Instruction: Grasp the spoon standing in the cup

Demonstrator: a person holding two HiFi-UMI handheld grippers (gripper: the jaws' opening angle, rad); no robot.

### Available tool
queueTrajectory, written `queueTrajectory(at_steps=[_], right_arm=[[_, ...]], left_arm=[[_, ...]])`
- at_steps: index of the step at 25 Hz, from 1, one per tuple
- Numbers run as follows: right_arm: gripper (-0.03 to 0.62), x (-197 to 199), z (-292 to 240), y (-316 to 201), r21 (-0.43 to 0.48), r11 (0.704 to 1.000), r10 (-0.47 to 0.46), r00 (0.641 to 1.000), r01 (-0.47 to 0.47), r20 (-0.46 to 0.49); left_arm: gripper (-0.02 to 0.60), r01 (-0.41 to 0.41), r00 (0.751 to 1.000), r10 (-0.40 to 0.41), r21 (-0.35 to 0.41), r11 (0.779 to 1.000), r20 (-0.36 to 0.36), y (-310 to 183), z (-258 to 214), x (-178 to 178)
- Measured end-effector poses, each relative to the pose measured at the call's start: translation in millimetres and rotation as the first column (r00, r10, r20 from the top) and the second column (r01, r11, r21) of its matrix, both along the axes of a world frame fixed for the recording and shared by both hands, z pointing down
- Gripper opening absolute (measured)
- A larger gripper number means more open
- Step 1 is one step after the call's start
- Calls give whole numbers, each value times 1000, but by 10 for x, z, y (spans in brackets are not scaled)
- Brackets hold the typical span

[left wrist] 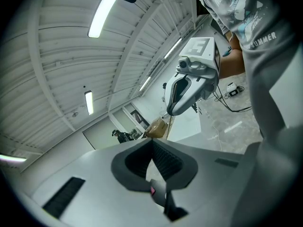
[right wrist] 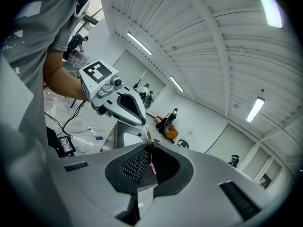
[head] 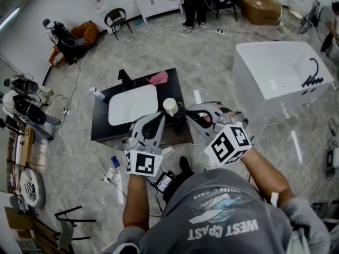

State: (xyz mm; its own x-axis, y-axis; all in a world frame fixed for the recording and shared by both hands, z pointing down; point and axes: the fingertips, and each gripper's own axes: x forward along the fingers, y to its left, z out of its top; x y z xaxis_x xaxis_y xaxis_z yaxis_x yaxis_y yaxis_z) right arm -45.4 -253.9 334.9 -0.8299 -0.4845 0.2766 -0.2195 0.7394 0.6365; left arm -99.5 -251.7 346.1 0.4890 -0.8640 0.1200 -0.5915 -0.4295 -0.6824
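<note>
A pale cup (head: pixel 170 106) stands near the right edge of a black table (head: pixel 100 131); in the head view no spoon can be made out in it. Both grippers are held in front of the person's chest, on either side of the cup as seen from above. My left gripper (head: pixel 160 114) (left wrist: pixel 152 142) has its jaws together with nothing between them. The jaws of my right gripper (head: pixel 186 111) (right wrist: pixel 150 144) are also together. A thin gold stick (right wrist: pixel 148 136) shows just past the right tips; I cannot tell whether it touches them.
On the table lie a white tray (head: pixel 132 103), a pink cloth (head: pixel 159 78) and a small bottle (head: pixel 98 93). A white tub (head: pixel 280 73) stands to the right. Cables and a device (head: pixel 165 181) lie on the floor by the person's feet.
</note>
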Motion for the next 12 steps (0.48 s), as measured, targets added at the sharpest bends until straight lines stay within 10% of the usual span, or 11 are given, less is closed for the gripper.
queueTrajectory(at_steps=[12], right_arm=[[34,14,24,76,-8,1000,1,1000,-1,-1]], left_arm=[[2,-1,1000,1,-3,1000,-9,77,31,9]])
